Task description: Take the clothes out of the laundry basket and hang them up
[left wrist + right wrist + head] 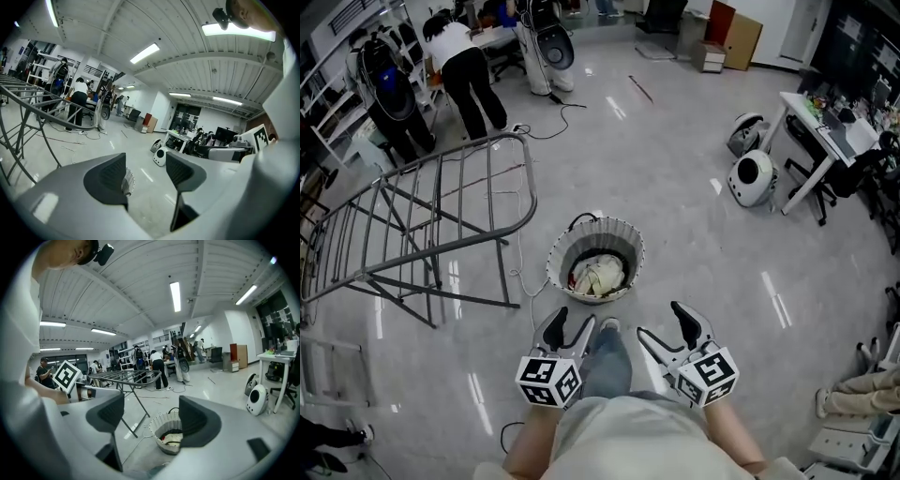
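A round, white-walled laundry basket stands on the floor straight ahead, with pale clothes bundled inside. To its left stands a grey metal drying rack with nothing on its bars. My left gripper and right gripper hover side by side just short of the basket, both open with nothing between the jaws. In the right gripper view the basket shows between the jaws of the right gripper, with the rack behind. The left gripper looks past a sliver of the basket.
A black cable runs from the basket's far side, and more cables lie further back. A person in a white top bends over at the back left. Two white rounded machines and a desk stand to the right.
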The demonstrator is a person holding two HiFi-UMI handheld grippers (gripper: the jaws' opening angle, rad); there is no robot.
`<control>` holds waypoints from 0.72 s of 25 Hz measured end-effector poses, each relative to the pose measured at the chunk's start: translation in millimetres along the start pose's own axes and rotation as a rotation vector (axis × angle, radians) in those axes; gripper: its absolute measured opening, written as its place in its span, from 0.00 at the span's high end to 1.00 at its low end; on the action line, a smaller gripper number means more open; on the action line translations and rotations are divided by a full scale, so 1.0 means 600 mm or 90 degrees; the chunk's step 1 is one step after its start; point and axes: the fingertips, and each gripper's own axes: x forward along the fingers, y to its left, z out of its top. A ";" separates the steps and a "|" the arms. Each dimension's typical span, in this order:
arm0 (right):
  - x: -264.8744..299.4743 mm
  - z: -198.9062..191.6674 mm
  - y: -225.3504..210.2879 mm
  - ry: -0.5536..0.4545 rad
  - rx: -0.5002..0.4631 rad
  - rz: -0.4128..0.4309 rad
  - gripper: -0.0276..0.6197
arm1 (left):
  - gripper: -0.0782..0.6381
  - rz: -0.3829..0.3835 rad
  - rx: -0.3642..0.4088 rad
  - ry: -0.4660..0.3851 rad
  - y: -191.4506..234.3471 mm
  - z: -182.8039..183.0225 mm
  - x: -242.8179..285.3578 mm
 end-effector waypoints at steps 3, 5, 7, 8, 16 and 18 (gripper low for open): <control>0.037 0.004 -0.042 0.011 0.008 -0.013 0.42 | 0.54 0.002 -0.002 0.007 0.034 0.012 0.057; 0.067 0.014 -0.069 0.014 0.010 -0.014 0.42 | 0.54 0.003 0.002 0.011 0.054 0.026 0.099; 0.097 0.021 -0.092 0.023 0.011 -0.011 0.42 | 0.54 0.002 0.004 0.021 0.071 0.035 0.141; 0.113 0.021 -0.103 0.031 0.011 -0.010 0.42 | 0.54 0.000 0.002 0.029 0.080 0.036 0.162; 0.244 -0.007 -0.190 0.079 0.014 -0.019 0.42 | 0.54 -0.018 -0.014 0.119 0.158 -0.010 0.320; 0.279 -0.014 -0.211 0.084 0.007 -0.017 0.42 | 0.54 -0.021 -0.020 0.138 0.178 -0.028 0.362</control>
